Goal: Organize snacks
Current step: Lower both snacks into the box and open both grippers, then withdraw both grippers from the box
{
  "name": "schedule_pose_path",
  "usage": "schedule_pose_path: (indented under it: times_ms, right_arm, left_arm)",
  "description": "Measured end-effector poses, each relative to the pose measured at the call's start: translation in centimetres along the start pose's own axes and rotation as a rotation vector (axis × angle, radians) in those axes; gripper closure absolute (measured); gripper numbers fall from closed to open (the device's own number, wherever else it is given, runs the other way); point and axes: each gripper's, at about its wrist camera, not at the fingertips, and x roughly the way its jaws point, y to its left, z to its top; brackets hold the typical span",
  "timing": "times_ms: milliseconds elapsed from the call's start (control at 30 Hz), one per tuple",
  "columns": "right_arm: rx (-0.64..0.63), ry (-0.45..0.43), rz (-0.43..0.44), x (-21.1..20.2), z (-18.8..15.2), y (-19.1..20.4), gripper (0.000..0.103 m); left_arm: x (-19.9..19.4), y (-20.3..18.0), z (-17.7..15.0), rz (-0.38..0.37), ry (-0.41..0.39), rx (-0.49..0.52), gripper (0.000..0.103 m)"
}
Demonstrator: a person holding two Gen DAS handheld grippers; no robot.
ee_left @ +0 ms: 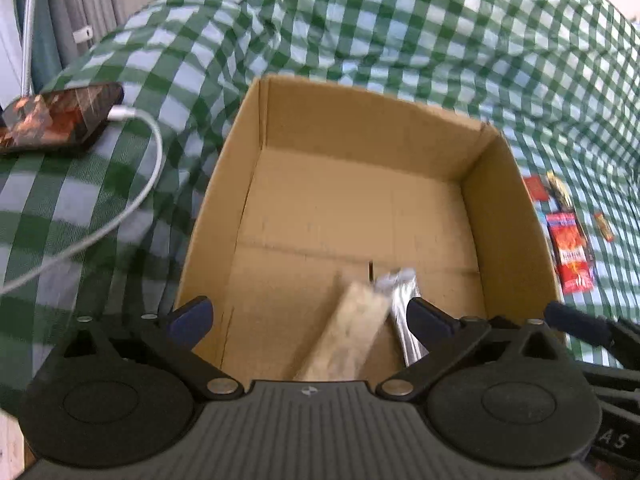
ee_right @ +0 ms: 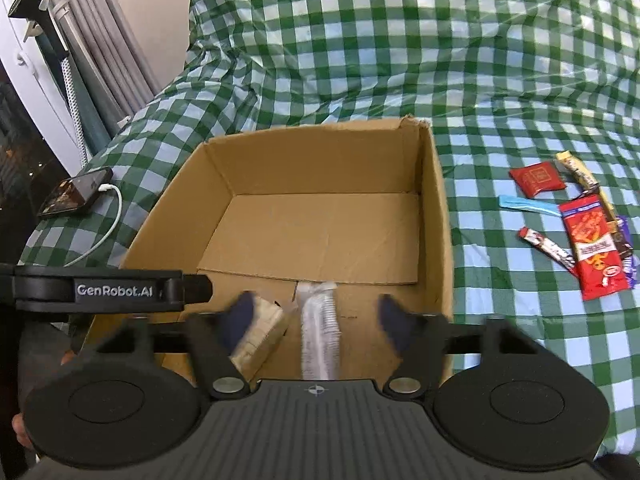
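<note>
Left wrist view: green checked bedcover [ee_left: 400,32] all around, with lots of bare room past the box rim. Big cardboard box [ee_left: 248,152] open on top, floor mostly bare. Inside, near the front wall: a tan snack bar [ee_left: 352,328] and a silver packet [ee_left: 404,308], both blurry and cut off below. More snacks [ee_right: 592,240] out on the bedcover, right of the box. Left gripper [ee_left: 308,316] spread wide, holding nothing. Right gripper [ee_right: 316,320] spread too, blurry, above the silver packet.

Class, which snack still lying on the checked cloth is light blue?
The thin blue stick packet, lying between the square red sachet and the big red packet; its neighbours are red, gold or dark.
</note>
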Motion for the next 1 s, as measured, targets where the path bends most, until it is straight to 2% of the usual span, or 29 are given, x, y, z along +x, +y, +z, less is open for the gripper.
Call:
schedule_pose_path:
  times_ms: [133,333,467,633,1000]
  right_arm:
    - [-0.015,0.035,0.012,-2.1,-1.5,0.4,0.021]
    - [-0.006,0.087,0.021,-6.0,-4.8,1.1,0.018]
    - [-0.022,0.052,0.026,-8.6,-5.8,2.0,0.013]
    - [-0.047,-0.005,0.024,-11.3,-6.1,2.8,0.012]
    - [-0.046,-0.084,0.013,-15.6,-7.9,3.1,0.011]
  left_arm:
    - [-2.2,1.0,-2.6,0.003,0.014,-0.014,0.000]
    - [-5.9,2.1,-6.5,0.013,0.013,-0.032,0.000]
    - [-8.1,1.4,-8.0,0.014,-0.007,0.002,0.000]
    - [-11.0,0.8,-9.2,0.013,-0.076,0.014,0.000]
    - [-14.4,0.3,-11.4,0.018,-0.133,0.020,0.000]
